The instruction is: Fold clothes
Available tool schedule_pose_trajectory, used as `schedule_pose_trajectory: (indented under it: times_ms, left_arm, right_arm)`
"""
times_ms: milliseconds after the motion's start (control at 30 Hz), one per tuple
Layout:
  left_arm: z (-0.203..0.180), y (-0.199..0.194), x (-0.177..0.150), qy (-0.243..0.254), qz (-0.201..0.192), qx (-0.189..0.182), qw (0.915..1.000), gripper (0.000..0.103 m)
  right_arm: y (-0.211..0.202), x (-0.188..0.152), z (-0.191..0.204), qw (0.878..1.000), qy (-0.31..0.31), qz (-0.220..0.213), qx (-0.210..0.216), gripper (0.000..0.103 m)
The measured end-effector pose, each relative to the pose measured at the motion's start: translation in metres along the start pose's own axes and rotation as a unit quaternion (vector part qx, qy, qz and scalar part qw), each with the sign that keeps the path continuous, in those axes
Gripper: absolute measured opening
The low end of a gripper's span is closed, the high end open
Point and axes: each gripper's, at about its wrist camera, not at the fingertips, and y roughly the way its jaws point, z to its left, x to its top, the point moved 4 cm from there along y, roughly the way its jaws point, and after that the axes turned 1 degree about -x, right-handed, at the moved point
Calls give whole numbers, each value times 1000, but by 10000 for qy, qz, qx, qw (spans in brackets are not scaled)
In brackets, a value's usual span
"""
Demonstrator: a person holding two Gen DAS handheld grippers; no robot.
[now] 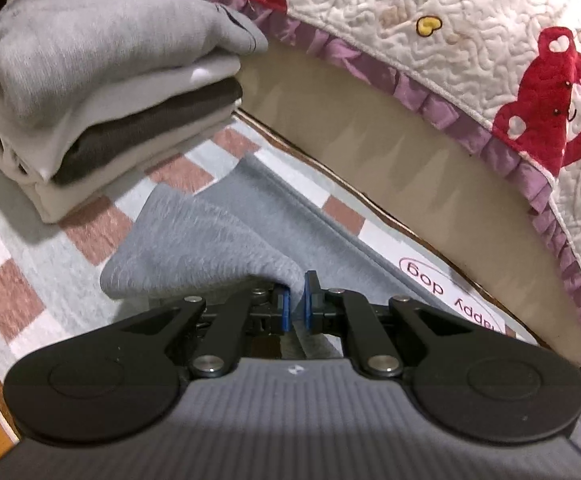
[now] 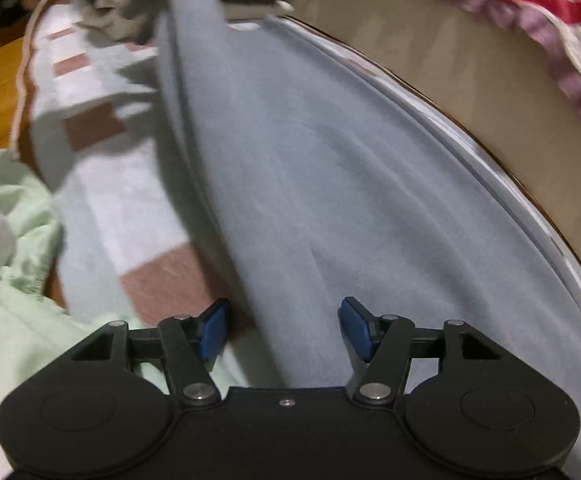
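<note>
While our left gripper (image 1: pixel 296 303) pinches a raised fold of the long grey knit garment (image 1: pixel 210 240) between nearly closed blue pads, our right gripper (image 2: pixel 282 330) hovers wide open over the same cloth, holding nothing. We see the garment lying on the checked pink-and-white mat (image 1: pixel 18 248), its long axis running alongside the beige bed base (image 1: pixel 370 144) toward the stack of folded clothes (image 1: pixel 102 80).

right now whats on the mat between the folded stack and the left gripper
In the left wrist view, bare checked mat, then the raised fold of the grey garment pinched by the left gripper, before the folded stack.
</note>
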Motion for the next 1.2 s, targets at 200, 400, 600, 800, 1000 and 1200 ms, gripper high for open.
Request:
schedule_pose_trajectory:
  times_ms: [200,400,600,800,1000,1200]
  left_arm:
    - [-1,0,8,35,10,-12,10000,6]
    - [-20,9,19,567,-38,151,9983,6]
    - [-44,39,36,1184,162,309,9923,7]
    - [-112,132,31,3213,275,1046,9408,9]
    - [-113,180,7,3535,728,1300,9235,8]
    - [-95,182,11,3186,704,1145,9383,9]
  right_arm:
    - [-8,-31,-67,9943,-198,798,-674,20]
    - [-41,-22,-134,9989,430,198,-53,13]
    - [-33,-11,-176,9892,1397,-347,284,13]
    - [7,-15,-220,9737,2265,-153,192,41]
    - [48,-21,-265,9505,3105,83,85,56]
    - [33,-35,-289,9503,3087,401,94,59]
